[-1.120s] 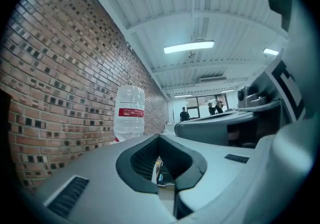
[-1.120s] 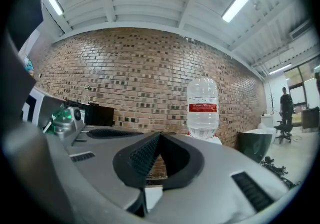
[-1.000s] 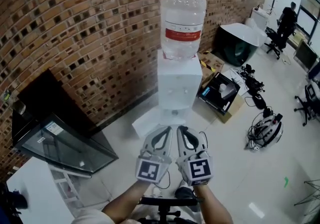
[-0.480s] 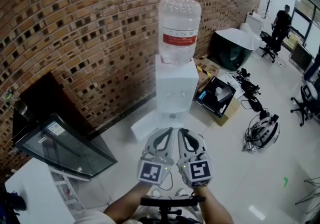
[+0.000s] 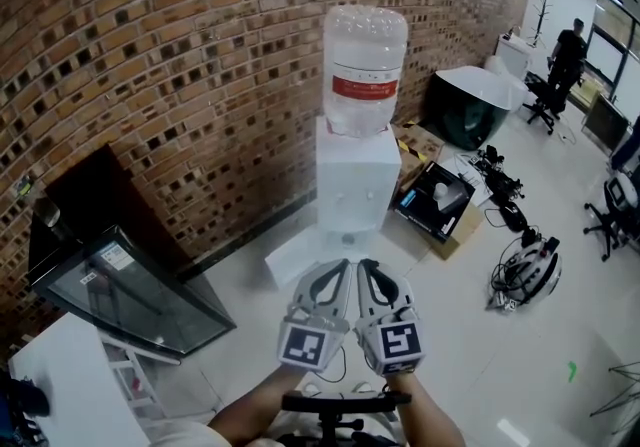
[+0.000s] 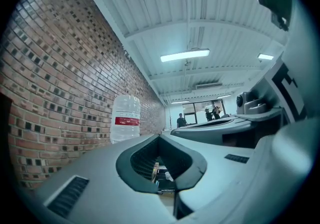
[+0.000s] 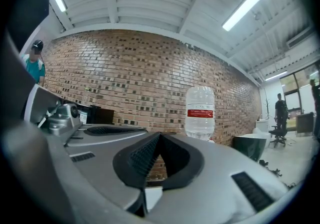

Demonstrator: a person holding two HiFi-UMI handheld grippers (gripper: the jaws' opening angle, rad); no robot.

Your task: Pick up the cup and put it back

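We cannot locate the cup in any view. We hold the left hand-held gripper (image 5: 337, 269) and the right hand-held gripper (image 5: 366, 269) side by side. Both have their jaws fully together with nothing between them, and both point toward the white water dispenser (image 5: 355, 185) at the brick wall (image 5: 180, 65). Compared with one second ago, position and closure are unchanged.

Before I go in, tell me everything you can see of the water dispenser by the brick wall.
The water dispenser is a white, boxy, plastic-looking cabinet standing upright on the pale floor, its back near the brick wall. A large clear bottle with a red label band sits inverted on top. A flat white panel lies at its foot. Its front details are too small to read.
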